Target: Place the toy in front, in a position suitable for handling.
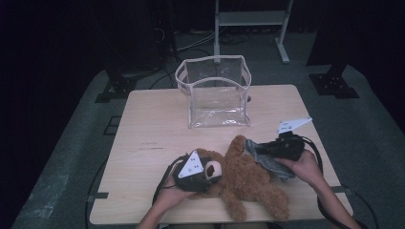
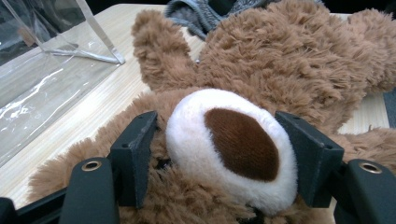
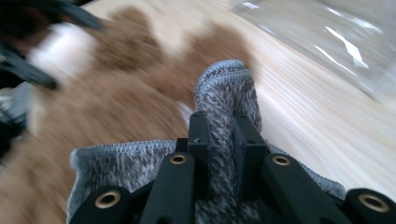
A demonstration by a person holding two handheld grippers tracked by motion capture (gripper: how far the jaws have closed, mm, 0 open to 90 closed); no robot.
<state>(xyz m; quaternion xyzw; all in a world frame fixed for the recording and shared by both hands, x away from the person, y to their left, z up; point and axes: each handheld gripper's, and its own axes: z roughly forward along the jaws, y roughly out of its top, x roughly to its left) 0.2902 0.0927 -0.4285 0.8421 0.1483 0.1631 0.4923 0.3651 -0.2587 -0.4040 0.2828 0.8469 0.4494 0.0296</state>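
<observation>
Brown plush teddy bear [image 1: 248, 183] lies on its back at the near edge of the pale wooden surface [image 1: 153, 124], your left gripper [image 2: 224, 158] pinning its white muzzle between half-spread fingers [image 2: 135, 154]. Your right gripper [image 3: 223, 140] has its fingers nearly together, pinching a grey knitted garment [image 3: 224, 93] at the bear's far side. Dressing looks underway; next, spread the knit over a paw. Clear plastic pouch [image 1: 215, 90] stands apart.
</observation>
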